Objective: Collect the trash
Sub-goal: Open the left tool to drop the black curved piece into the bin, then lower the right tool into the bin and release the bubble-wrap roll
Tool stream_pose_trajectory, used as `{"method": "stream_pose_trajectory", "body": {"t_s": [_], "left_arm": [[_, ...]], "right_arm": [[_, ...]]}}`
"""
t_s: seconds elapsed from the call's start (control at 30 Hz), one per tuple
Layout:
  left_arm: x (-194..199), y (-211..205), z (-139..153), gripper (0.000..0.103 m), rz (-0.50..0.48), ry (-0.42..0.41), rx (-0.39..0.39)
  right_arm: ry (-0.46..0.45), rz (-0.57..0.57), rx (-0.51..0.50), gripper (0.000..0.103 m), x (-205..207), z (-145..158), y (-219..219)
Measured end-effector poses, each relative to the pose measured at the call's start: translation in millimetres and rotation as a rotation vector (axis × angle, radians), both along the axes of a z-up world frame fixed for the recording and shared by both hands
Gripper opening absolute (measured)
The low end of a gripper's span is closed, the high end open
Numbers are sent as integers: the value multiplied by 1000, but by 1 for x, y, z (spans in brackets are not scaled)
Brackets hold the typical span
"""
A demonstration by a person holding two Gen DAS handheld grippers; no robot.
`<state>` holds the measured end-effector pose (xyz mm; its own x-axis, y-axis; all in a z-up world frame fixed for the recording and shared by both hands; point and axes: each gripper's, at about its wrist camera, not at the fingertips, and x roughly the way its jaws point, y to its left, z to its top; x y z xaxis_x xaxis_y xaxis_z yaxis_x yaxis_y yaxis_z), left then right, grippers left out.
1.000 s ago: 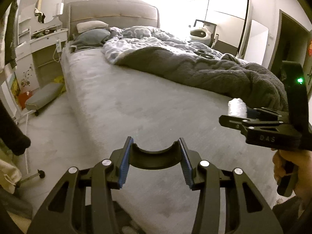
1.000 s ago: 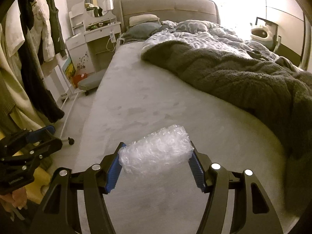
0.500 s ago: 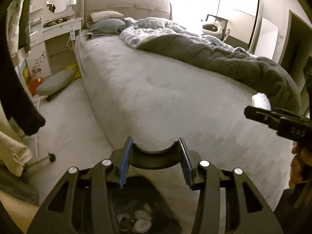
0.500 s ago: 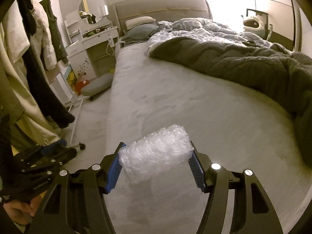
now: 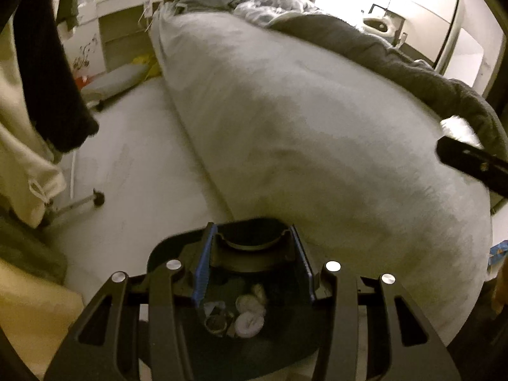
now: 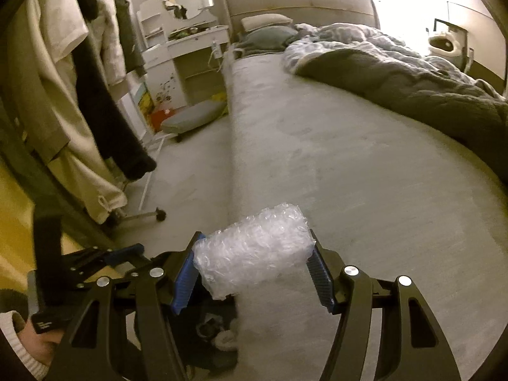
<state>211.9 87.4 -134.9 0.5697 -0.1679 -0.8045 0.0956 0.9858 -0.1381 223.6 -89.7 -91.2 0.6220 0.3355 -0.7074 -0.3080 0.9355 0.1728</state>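
- Hovering above the dark trash bin (image 5: 222, 343) at the foot corner of the bed (image 5: 301, 133), the left gripper (image 5: 252, 273) is pointing steeply down in the left wrist view; its blue pads have nothing between them and are standing as near together as they get.
- Lying at the bottom of that bin are white crumpled scraps (image 5: 250, 312), so collecting is already under way.
- Showing at the right edge over the bed is the right gripper (image 5: 470, 162).
- Pinching a wad of bubble wrap (image 6: 254, 249) between both pads in the right wrist view, the right gripper (image 6: 254, 273) is hanging over the bed's edge, just beside the bin (image 6: 212, 336) below.
- Carrying to the bin looks like the step in hand; next, the wad needs bringing squarely over the opening before the pads part.
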Motion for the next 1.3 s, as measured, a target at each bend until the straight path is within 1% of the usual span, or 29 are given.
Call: {"method": "stream_pose_trajectory", "body": {"t_s": [0.07, 0.3, 0.43, 0.57, 0.67, 0.7, 0.73, 0.87, 0.97, 1.17, 1.23, 1.3], "left_arm": [[-3, 6, -8, 49, 11, 24, -1], [-12, 33, -49, 49, 59, 162, -13], [-16, 46, -65, 49, 85, 208, -33], [-17, 52, -77, 50, 69, 252, -66], [-20, 52, -86, 51, 50, 283, -69], [-20, 51, -88, 52, 46, 293, -72], [-21, 52, -91, 56, 41, 303, -75], [-27, 56, -89, 68, 33, 294, -84], [-31, 60, -84, 72, 36, 272, -99], [-43, 77, -71, 75, 62, 235, -99], [-48, 85, -64, 75, 79, 210, -87], [-53, 90, -53, 75, 92, 169, -68]], "right_arm": [[7, 15, 6, 63, -4, -2, 6], [29, 94, -14, 64, -14, -11, 44], [40, 127, -24, 64, -16, -16, 61], [51, 155, -45, 64, -17, -20, 75], [73, 172, -61, 64, -17, -28, 83], [79, 175, -66, 64, -16, -31, 84], [89, 177, -74, 64, -15, -35, 86], [138, 180, -94, 64, -11, -53, 91], [176, 178, -106, 64, -9, -68, 94], [216, 181, -130, 64, -8, -84, 100], [229, 185, -139, 64, -8, -89, 102], [244, 191, -148, 64, -9, -96, 105]]}}
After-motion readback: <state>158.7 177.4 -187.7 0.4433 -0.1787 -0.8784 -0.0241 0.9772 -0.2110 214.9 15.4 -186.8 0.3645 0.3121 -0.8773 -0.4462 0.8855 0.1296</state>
